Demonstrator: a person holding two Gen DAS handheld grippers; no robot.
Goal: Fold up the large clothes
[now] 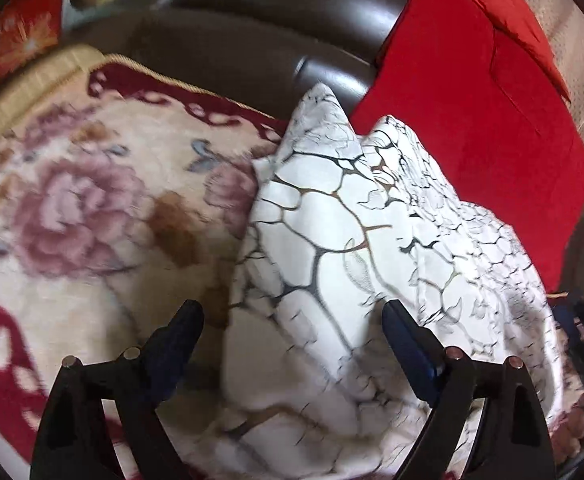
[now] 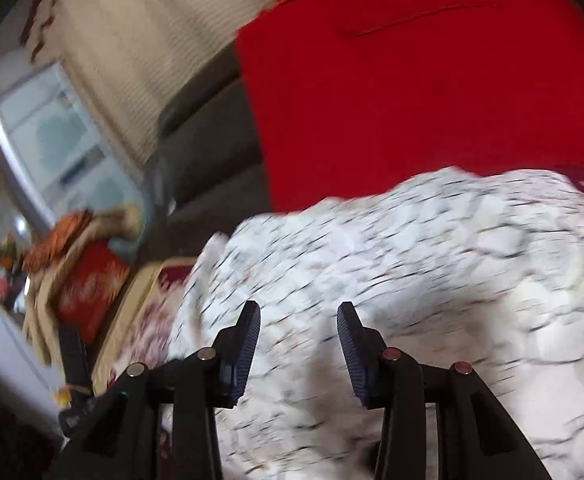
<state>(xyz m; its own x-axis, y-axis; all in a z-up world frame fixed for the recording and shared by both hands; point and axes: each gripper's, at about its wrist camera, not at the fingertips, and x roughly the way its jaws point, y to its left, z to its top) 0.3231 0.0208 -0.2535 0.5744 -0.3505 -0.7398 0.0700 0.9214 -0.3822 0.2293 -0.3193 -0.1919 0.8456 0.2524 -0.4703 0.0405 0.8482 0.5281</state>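
Note:
A large white cloth [image 1: 331,240] printed with black and gold crack lines lies crumpled on a floral blanket [image 1: 84,208]. In the left wrist view my left gripper [image 1: 292,316] hovers over the cloth's near part. Its jaws stand wide open, with the cloth under them and nothing pinched. The right wrist view is blurred. There the same white cloth [image 2: 411,248] fills the lower half, and my right gripper [image 2: 299,316] sits just above it. Its fingers are partly apart, and I see no fabric pressed between the pads.
A red cloth [image 1: 471,128] drapes over the dark sofa [image 1: 252,40] behind the white one; it shows as red cloth [image 2: 411,92] in the right wrist view. A red patterned cushion [image 2: 88,288] lies at the left. A person's hand [image 1: 575,428] shows at the lower right edge.

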